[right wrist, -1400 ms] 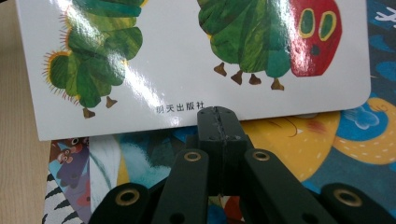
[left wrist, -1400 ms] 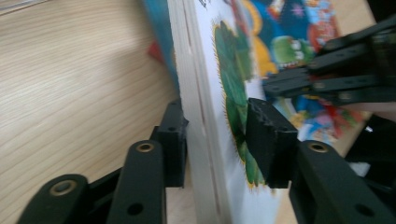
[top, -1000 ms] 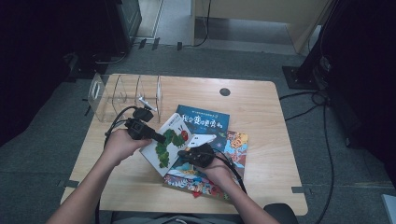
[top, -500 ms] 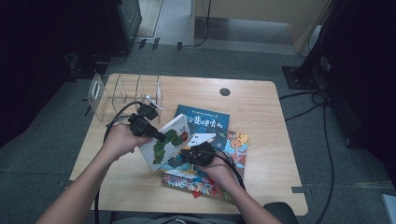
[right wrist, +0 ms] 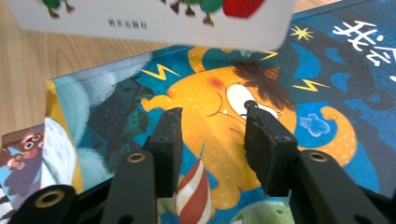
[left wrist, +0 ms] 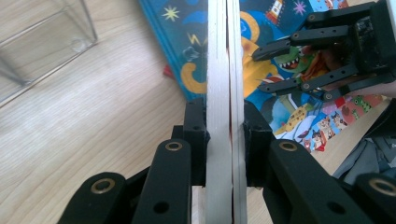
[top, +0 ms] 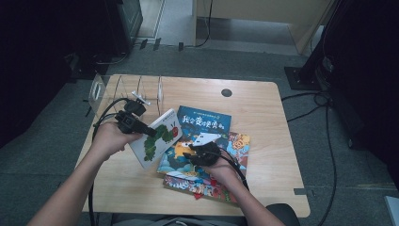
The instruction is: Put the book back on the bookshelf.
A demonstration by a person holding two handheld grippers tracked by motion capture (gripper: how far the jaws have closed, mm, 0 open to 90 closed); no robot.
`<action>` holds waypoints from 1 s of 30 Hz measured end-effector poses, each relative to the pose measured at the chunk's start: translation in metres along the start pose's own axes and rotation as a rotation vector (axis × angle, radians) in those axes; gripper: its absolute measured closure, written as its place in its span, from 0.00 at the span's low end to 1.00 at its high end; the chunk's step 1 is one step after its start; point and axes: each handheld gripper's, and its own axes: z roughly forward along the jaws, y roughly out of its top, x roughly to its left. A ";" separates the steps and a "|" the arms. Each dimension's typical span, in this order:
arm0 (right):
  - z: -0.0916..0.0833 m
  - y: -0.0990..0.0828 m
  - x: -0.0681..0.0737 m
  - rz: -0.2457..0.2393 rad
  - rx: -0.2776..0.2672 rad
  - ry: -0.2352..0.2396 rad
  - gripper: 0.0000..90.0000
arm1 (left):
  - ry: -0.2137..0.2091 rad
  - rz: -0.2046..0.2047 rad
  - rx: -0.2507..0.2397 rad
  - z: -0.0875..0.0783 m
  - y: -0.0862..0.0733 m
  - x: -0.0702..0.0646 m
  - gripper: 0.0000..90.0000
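White board book (top: 157, 136), caterpillar cover: clamped at its edge by the left hand-held gripper (left wrist: 225, 133) and raised at a tilt above the tabletop (top: 263, 108), just beside the clear rack (top: 127, 89). The right hand-held gripper (right wrist: 212, 140) has just been opening; its jaws stand part open with nothing between them, low over the blue book (top: 202, 136) on the stack. To do this step well, keep the left grip firm near the spine, lift until the lower corner clears the stack, then turn the book upright before aiming it at a rack slot. Hold the right hand-held gripper clear.
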 end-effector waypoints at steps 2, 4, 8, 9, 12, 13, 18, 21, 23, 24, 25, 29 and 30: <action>0.000 0.000 0.000 0.003 -0.001 -0.002 0.61 | 0.009 -0.010 -0.004 -0.003 -0.002 0.002 0.86; 0.000 0.000 -0.001 0.004 -0.001 -0.005 0.59 | 0.014 -0.022 -0.006 -0.005 -0.004 0.005 0.86; 0.000 0.000 -0.002 0.002 0.001 -0.010 0.59 | 0.017 -0.049 -0.018 -0.010 -0.008 0.010 0.86; 0.000 0.000 -0.002 0.002 0.001 -0.010 0.59 | 0.017 -0.053 -0.017 -0.011 -0.009 0.012 0.86; 0.001 0.001 -0.004 0.006 0.002 -0.019 0.54 | 0.034 -0.085 -0.038 -0.017 -0.013 0.018 0.86; 0.001 0.001 -0.004 0.012 0.003 -0.022 0.52 | 0.037 -0.091 -0.034 -0.018 -0.014 0.019 0.86; 0.002 0.002 -0.006 0.022 0.001 -0.026 0.51 | 0.058 -0.129 -0.047 -0.020 -0.019 0.029 0.86; 0.003 0.002 -0.006 0.014 0.003 -0.033 0.50 | 0.061 -0.155 -0.055 -0.022 -0.022 0.034 0.86; 0.003 0.002 -0.006 0.010 0.003 -0.034 0.50 | 0.068 -0.169 -0.058 -0.023 -0.023 0.037 0.86; 0.003 0.002 -0.005 0.007 0.004 -0.034 0.49 | 0.070 -0.175 -0.061 -0.023 -0.024 0.039 0.86; 0.003 0.002 -0.005 0.006 0.005 -0.033 0.49 | 0.073 -0.177 -0.063 -0.024 -0.025 0.040 0.86; 0.003 0.002 -0.005 0.005 0.005 -0.034 0.49 | 0.076 -0.207 -0.074 -0.025 -0.029 0.045 0.86; 0.003 0.002 -0.005 0.005 0.006 -0.035 0.49 | 0.081 -0.215 -0.073 -0.025 -0.029 0.046 0.86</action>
